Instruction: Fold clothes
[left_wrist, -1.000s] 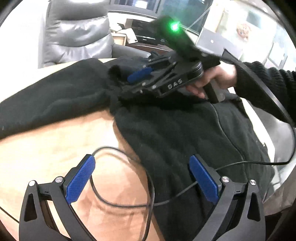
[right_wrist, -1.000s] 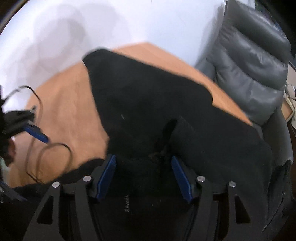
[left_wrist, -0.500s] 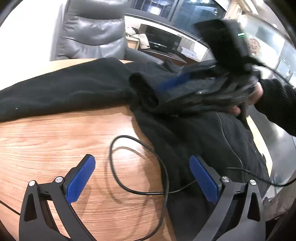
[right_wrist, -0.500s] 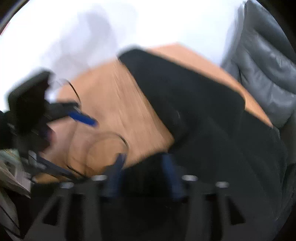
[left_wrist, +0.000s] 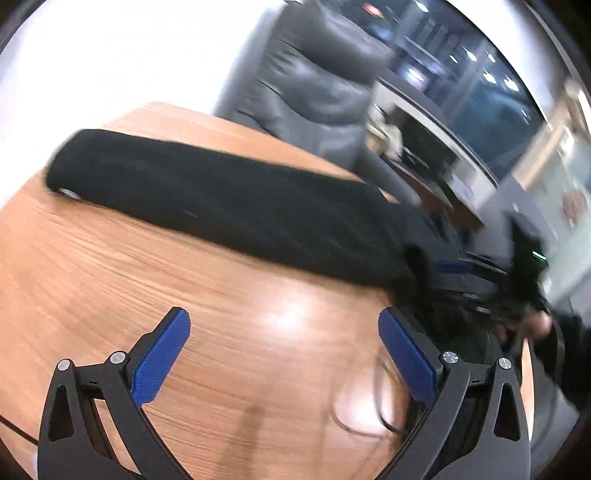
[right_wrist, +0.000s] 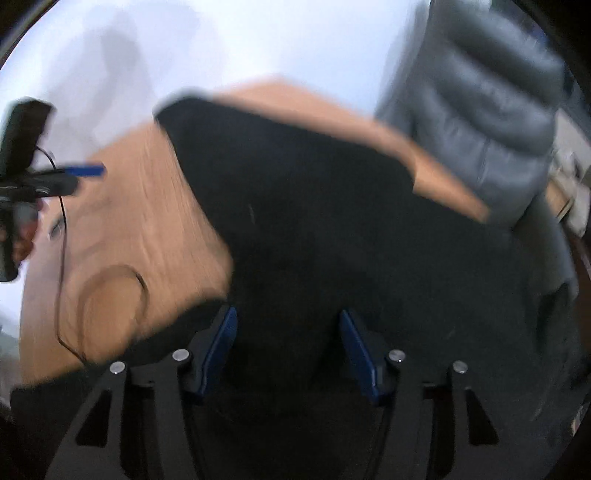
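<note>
A black fleece garment (left_wrist: 229, 206) lies stretched across the wooden tabletop (left_wrist: 110, 288), its sleeve reaching the upper left. The left gripper (left_wrist: 284, 354) hovers wide open and empty; the right gripper (right_wrist: 286, 347), fingers closing, straddles fabric at lower centre, likely gathering a fold.

Black garment (left_wrist: 229, 199) across wooden table (left_wrist: 110, 280)

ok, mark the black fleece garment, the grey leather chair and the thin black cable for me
black fleece garment (left_wrist: 221, 199), left wrist view, middle of the outstretched sleeve
grey leather chair (left_wrist: 314, 92), left wrist view, padded backrest
thin black cable (right_wrist: 62, 236), right wrist view, straight run above the loop
</note>
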